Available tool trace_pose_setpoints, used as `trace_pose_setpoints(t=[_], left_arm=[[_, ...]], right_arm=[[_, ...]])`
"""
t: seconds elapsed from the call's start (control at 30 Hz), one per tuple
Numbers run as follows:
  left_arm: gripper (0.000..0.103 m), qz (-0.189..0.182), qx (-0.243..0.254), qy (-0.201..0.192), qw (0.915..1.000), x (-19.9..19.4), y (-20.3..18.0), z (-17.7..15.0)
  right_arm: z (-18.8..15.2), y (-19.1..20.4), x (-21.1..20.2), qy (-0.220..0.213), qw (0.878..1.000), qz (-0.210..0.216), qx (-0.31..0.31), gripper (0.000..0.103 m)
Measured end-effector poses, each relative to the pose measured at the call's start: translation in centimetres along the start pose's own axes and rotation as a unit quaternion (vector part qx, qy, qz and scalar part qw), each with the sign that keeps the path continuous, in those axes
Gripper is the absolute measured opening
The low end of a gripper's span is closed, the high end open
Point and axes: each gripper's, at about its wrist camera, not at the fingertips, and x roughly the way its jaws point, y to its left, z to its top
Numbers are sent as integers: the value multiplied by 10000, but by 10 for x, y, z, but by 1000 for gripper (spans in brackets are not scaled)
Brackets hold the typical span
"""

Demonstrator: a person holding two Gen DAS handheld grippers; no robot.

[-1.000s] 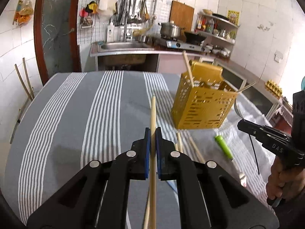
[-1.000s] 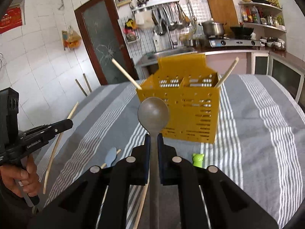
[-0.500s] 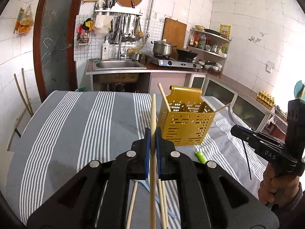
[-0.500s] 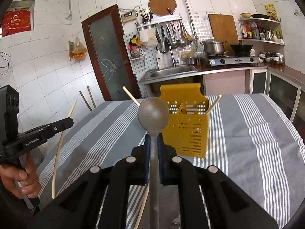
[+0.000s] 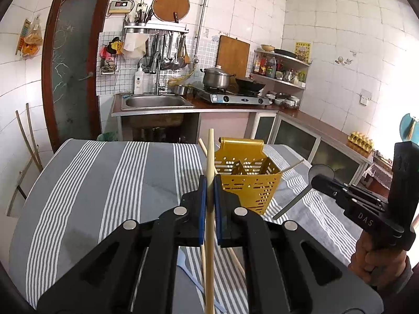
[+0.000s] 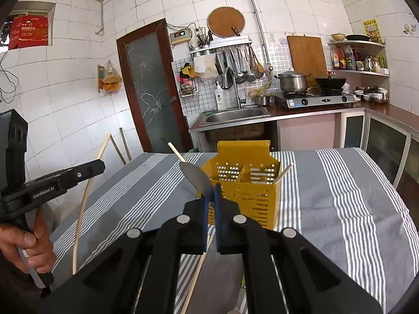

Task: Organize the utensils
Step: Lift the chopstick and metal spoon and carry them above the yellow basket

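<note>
We hold the left gripper (image 5: 208, 185) clenched on 1 chopstick (image 5: 209, 157), raised just in front of the yellow basket (image 5: 248, 183). Right gripper (image 6: 210, 196) grips a spoon (image 6: 195, 176), tilted, in front of the basket too. 2 chopsticks already lean inside the basket.

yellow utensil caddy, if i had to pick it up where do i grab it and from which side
Grip the yellow caddy by its tall back tab, coming straight down from above. That flat panel stands clear above the compartments, away from the chopsticks leaning out of the side corners.
</note>
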Motion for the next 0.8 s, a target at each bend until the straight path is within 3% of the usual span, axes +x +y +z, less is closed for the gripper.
trace_pose_setpoints(t=[0.4,0.8], left_arm=[[5,-77,36,-172,9998,1,-5,12],[5,28,67,-105,9999,5,-6,16]], right_arm=[[12,1,-7,-195,9998,-40,-38,4],[14,0,-11,-224,9997,-98,-46,4]])
